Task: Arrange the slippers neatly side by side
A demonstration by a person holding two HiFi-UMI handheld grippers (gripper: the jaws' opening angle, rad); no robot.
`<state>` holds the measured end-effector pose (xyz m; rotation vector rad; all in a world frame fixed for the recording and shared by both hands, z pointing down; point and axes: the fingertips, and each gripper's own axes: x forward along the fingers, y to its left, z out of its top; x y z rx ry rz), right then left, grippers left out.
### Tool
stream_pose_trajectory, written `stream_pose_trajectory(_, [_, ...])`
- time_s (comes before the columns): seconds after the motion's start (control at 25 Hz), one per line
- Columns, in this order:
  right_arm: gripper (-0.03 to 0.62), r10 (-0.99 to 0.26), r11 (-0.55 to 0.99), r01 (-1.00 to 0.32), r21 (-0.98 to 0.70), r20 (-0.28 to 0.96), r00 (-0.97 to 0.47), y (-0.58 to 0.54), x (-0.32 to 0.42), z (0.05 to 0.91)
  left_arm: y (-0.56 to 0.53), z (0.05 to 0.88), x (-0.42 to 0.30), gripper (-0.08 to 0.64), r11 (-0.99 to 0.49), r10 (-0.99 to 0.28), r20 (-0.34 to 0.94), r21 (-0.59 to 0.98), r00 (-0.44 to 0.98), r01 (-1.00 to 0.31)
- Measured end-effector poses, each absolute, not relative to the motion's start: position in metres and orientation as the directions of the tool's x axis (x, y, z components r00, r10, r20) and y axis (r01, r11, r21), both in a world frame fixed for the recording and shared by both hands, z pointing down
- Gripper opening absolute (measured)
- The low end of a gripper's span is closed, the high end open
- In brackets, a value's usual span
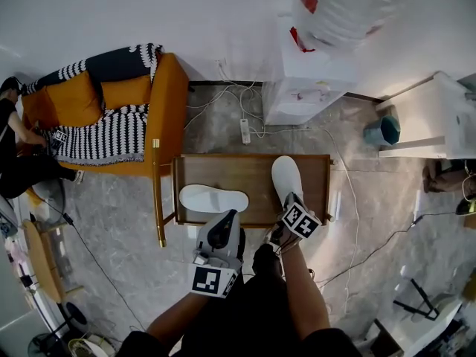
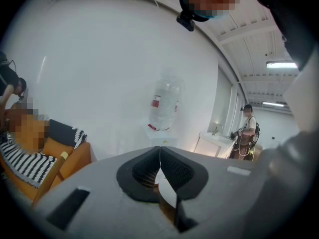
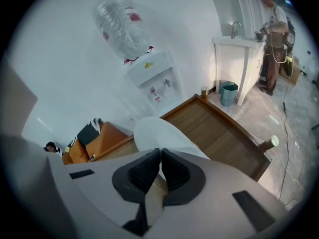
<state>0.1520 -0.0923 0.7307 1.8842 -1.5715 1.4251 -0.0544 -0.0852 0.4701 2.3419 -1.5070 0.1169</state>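
Slippers of soft white fabric with rounded toes lie on a brown wooden low table in the head view: a crosswise slipper at left and a lengthwise slipper at right, apart. An orange sofa with a striped black-and-white blanket, a white water dispenser and cables on the grey marbled floor stand around it.

In the left gripper view, the grey left gripper has its ribbed black pads pressed together on nothing (aimed at the wall).

In the right gripper view, the right gripper pinches the lengthwise slipper's near edge.
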Motion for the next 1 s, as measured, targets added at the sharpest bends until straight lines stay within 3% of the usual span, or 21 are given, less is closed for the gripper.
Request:
stream_pose_trajectory(0.2, [0.021, -0.568, -0.456, -0.808, -0.374, 0.821, -0.059, -0.091, 0.145, 0.729, -0.088, 0.465, -0.061, 0.017, -0.385, -0.862, 0.247, 0.248, 0.442, -0.889])
stream_pose_trajectory(1.0, [0.021, -0.517, -0.529, -0.767, -0.362, 0.855, -0.047, -0.095, 0.117, 0.761, -0.108, 0.480, -0.083, 0.017, -0.374, -0.856, 0.279, 0.251, 0.436, -0.893])
